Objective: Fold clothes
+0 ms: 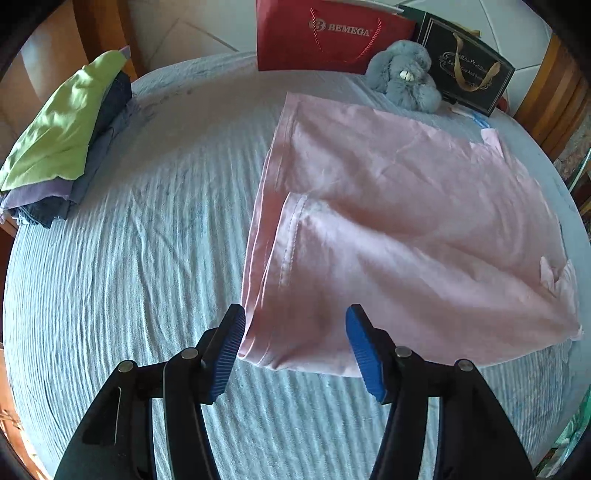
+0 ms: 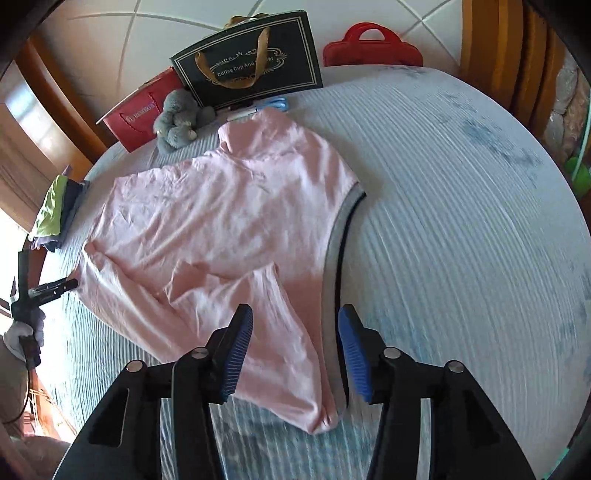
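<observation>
The pink cotton T-shirt [image 1: 399, 206] lies spread on the bed [image 1: 140, 266], which is covered by a pale blue ribbed sheet. One sleeve is folded over the body.

The left gripper [image 1: 295, 350] hovers with its jaws apart; the hem corner of the shirt lies between and just ahead of them, ungripped. The right gripper [image 2: 295, 349] also has its jaws apart, with the grey-trimmed collar edge and folded sleeve between them.

Far ahead-left of the left jaws sits a stack of folded clothes topped by a green garment [image 1: 62, 136]. Ahead, past the shirt, stand a red paper gift bag [image 1: 328, 35], a grey plush toy [image 1: 404, 75] and a black gift bag with gold ribbon handles [image 1: 465, 74].
</observation>
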The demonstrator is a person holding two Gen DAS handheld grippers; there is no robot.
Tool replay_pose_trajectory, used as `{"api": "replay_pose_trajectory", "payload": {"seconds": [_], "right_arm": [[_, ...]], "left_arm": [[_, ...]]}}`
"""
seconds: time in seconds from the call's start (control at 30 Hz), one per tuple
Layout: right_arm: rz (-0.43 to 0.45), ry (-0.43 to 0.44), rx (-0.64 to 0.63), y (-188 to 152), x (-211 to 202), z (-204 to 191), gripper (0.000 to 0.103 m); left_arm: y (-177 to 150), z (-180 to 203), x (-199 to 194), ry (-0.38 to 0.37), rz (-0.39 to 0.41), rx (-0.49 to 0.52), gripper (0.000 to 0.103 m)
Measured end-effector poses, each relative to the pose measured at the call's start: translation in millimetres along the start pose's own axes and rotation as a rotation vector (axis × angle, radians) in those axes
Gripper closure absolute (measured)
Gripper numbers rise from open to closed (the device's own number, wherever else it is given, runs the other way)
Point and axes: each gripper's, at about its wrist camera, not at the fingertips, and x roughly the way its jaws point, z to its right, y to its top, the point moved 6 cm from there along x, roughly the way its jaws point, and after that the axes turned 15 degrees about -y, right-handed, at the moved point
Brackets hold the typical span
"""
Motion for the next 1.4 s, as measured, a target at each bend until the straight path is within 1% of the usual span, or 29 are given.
{"api": "replay_pose_trajectory", "payload": {"seconds": [0.07,0.17,0.27,0.33,0.37,0.43,0.47,0.5,0.6,0.63,0.67,0.7,0.73,0.77,0.8,0.87,0.9,0.93,0.97,1.0,1.03,1.07,1.1,1.13,1.2,1.27,1.3,1.33,1.4], "right_arm": [[-0.023,0.011,0.004,2,11,-7,0.054],[-0.058,0.026,0.012,3,27,-17,0.054],[-0.093,0.041,0.020,5,42,-26,0.055],[-0.109,0.037,0.022,5,49,-29,0.063],[-0.112,0.026,0.020,4,49,-29,0.064],[-0.108,0.023,0.027,4,48,-27,0.064],[-0.106,0.022,0.031,4,48,-27,0.064],[-0.104,0.017,0.032,4,48,-26,0.064],[-0.111,0.003,0.030,3,54,-27,0.064],[-0.113,0.001,0.025,3,58,-28,0.064],[-0.123,0.002,0.015,1,62,-30,0.064],[-0.125,0.007,-0.013,-1,63,-34,0.067],[-0.126,0.013,-0.043,-4,63,-39,0.092],[-0.126,0.018,-0.073,-7,63,-44,0.099],[-0.072,0.006,-0.087,-5,53,-45,0.099],[0.049,-0.022,-0.110,1,28,-46,0.099],[0.119,-0.029,-0.089,7,16,-41,0.099],[0.189,-0.034,-0.065,13,3,-36,0.098],[0.177,-0.057,-0.049,17,6,-31,0.097],[0.154,-0.083,-0.035,20,12,-27,0.080],[0.132,-0.108,-0.020,22,17,-22,0.054],[0.093,-0.119,-0.008,20,25,-18,0.048],[0.052,-0.129,0.005,18,32,-14,0.048],[0.053,-0.116,0.006,12,28,-15,0.048],[0.063,-0.086,0.006,0,17,-16,0.048],[0.074,-0.055,0.007,-12,6,-17,0.049],[0.057,-0.043,-0.009,-22,6,-20,0.051],[0.038,-0.030,-0.027,-33,7,-23,0.056],[-0.041,-0.042,-0.015,-56,20,-19,0.066]], "left_arm": [[15,18,-10,-0.049,0.042,0.018,0.044],[39,72,-5,-0.173,0.045,0.110,0.045],[58,142,23,-0.278,-0.006,0.235,0.045],[58,186,48,-0.331,-0.048,0.316,0.045],[55,205,60,-0.349,-0.074,0.345,0.045],[47,239,81,-0.384,-0.120,0.390,0.045],[42,253,89,-0.389,-0.136,0.415,0.045],[38,266,97,-0.384,-0.150,0.437,0.045],[26,287,116,-0.370,-0.197,0.469,0.045],[24,292,121,-0.365,-0.212,0.474,0.047],[21,296,126,-0.355,-0.230,0.484,0.058],[18,297,129,-0.337,-0.236,0.496,0.075],[15,298,130,-0.317,-0.241,0.508,0.100],[12,298,132,-0.297,-0.245,0.519,0.102],[14,299,126,-0.297,-0.215,0.531,0.102],[28,302,100,-0.291,-0.093,0.541,0.102],[38,303,86,-0.290,-0.024,0.542,0.102],[47,304,81,-0.284,0.011,0.534,0.102],[55,305,76,-0.278,0.043,0.524,0.099],[59,305,85,-0.262,0.013,0.522,0.098],[61,305,94,-0.246,-0.024,0.521,0.083],[61,300,100,-0.233,-0.042,0.510,0.070],[61,295,105,-0.220,-0.057,0.498,0.069],[61,290,109,-0.207,-0.072,0.486,0.069],[54,274,100,-0.210,-0.067,0.483,0.069],[44,248,86,-0.192,-0.074,0.473,0.069],[38,231,80,-0.173,-0.070,0.460,0.069],[34,211,73,-0.144,-0.064,0.433,0.069],[25,165,60,-0.073,-0.055,0.368,0.069]]}}
